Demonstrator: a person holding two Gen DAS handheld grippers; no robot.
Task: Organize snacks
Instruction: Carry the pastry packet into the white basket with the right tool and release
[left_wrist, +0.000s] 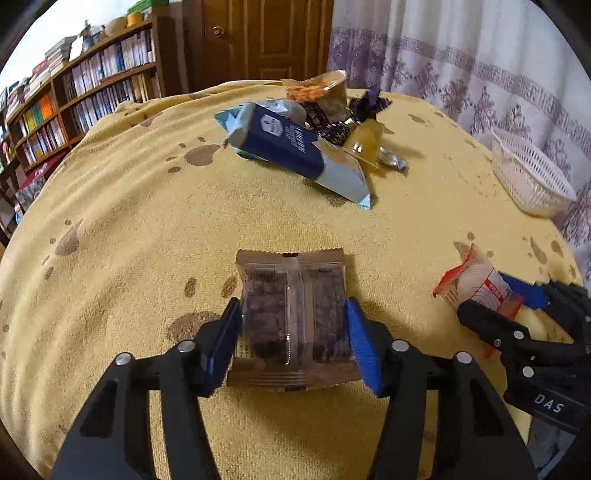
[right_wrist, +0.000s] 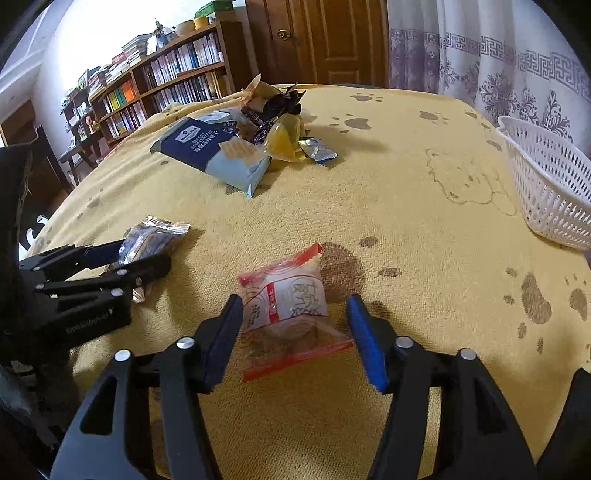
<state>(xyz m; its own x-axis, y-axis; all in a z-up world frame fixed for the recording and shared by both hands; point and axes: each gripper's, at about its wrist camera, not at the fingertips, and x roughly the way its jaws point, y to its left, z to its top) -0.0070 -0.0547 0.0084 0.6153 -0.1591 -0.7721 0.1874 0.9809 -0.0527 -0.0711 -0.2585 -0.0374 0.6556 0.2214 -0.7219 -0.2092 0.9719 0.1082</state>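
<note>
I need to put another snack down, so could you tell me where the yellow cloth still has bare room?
Free: the wide stretch between the snack pile and the white basket, and the strip between that pile and the brown bar packet. Crowded: the near edge, where the left gripper and right gripper straddle packets.

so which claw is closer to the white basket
Right. The right claw, around the red-edged packet, sits on the basket's side of the table. The left claw, around the brown bar, is farther away, beyond the right one.
</note>
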